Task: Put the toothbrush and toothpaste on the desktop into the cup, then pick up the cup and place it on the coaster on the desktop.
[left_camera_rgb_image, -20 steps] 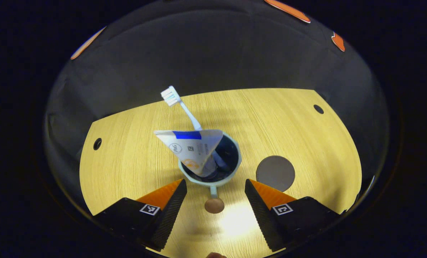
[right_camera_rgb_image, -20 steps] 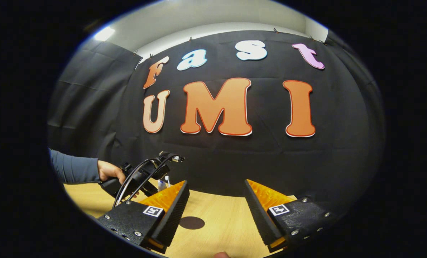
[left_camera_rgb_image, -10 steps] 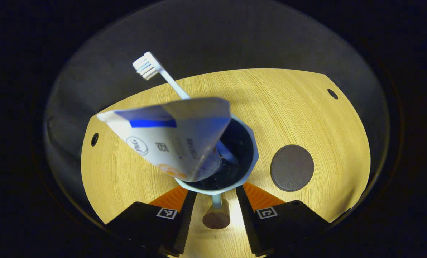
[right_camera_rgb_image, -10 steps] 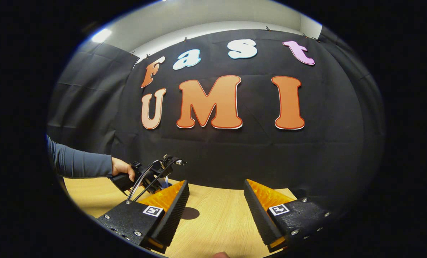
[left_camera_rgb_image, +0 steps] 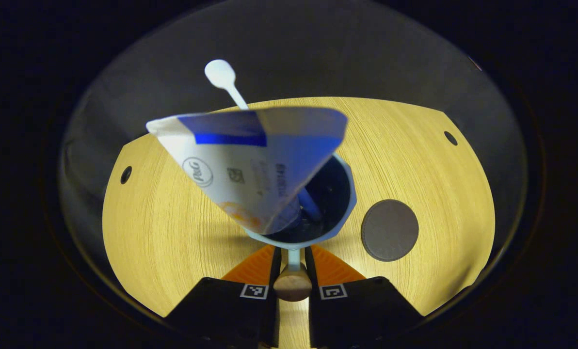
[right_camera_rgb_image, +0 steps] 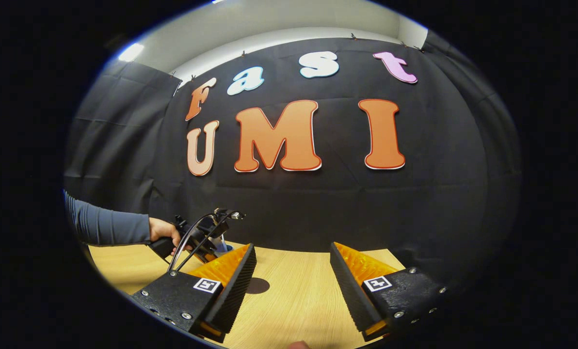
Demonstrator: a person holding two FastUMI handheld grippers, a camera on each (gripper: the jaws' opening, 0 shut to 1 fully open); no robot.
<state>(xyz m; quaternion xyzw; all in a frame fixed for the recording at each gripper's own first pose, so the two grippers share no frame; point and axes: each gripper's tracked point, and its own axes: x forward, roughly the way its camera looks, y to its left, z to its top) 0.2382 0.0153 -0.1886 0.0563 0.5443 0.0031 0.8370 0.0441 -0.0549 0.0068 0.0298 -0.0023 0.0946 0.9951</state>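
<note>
In the left gripper view, the left gripper (left_camera_rgb_image: pixel 293 252) is seen closed on the thin pale-blue handle (left_camera_rgb_image: pixel 293 258) of the pale-blue faceted cup with a dark interior (left_camera_rgb_image: pixel 348 194); both fingers press on the handle from either side, and a round brown wooden knob (left_camera_rgb_image: pixel 292 287) at the handle's end sits between the finger bases. Whether the cup rests on the light wood-grain desktop (left_camera_rgb_image: pixel 163 232) or is lifted cannot be told.

A white and blue toothpaste tube (left_camera_rgb_image: pixel 250 160) stands tilted in the cup, crimped end up, leaning to the left. A round logo and a small square code are printed on it. Do not expect the fine print to be legible; it is blurred. A white toothbrush with a light-blue handle (left_camera_rgb_image: pixel 223 80) is also held in the cup, its head rising behind the tube.

A round dark-brown coaster (left_camera_rgb_image: pixel 389 230) lies on the desktop just right of the cup, apart from it.

In the right gripper view, the right gripper (right_camera_rgb_image: pixel 291 281) is held wide open above the desktop with nothing between its 2 fingers. A hand (right_camera_rgb_image: pixel 165 232) in a grey-blue sleeve (right_camera_rgb_image: pixel 107 225) is seen farther off at the left.
</note>
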